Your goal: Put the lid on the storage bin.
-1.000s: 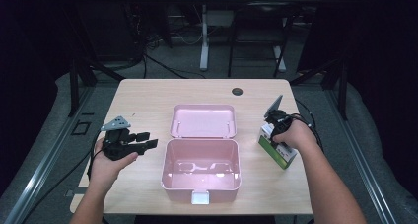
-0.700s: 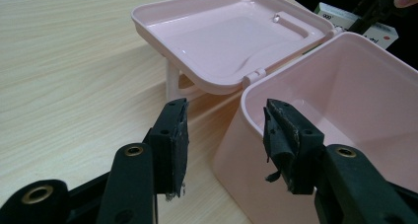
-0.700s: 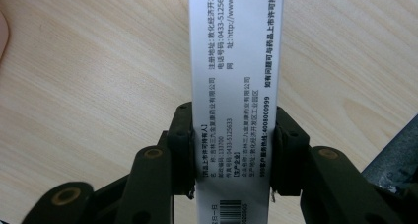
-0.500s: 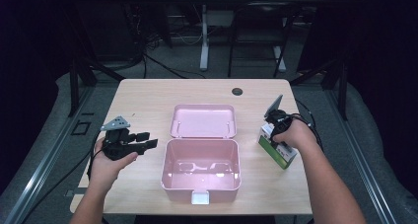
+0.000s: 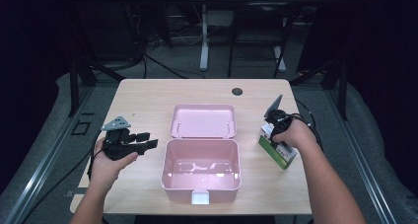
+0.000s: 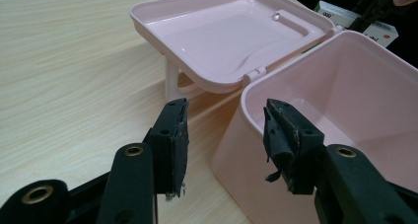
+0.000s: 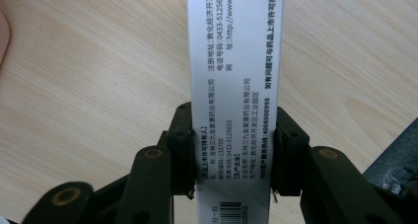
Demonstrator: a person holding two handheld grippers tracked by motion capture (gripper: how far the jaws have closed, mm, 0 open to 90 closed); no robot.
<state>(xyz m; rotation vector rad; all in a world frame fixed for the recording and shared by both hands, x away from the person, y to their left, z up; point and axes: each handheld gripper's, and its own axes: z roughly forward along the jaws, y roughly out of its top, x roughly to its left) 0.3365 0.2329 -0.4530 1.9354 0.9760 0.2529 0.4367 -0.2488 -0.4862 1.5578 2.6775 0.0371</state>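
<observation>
Right gripper [image 7: 230, 150]: fingers clamped on the white-and-green printed cardboard carton [image 5: 277, 147], at the pale wooden counter's [image 5: 148, 100] right side.
Left gripper [image 6: 224, 135]: fingers wide apart, empty, beside the open pink plastic lidded box [image 5: 201, 160].

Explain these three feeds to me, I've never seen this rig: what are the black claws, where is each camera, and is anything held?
No robot: a person holds a two-jaw gripper in each hand. The high view looks down on the wooden table. The other two cameras ride on the grippers. A pink box sits open in the middle, its lid folded back. The left gripper is open beside the box, holding nothing. The right gripper is shut on a small printed carton, white and green from above.
</observation>
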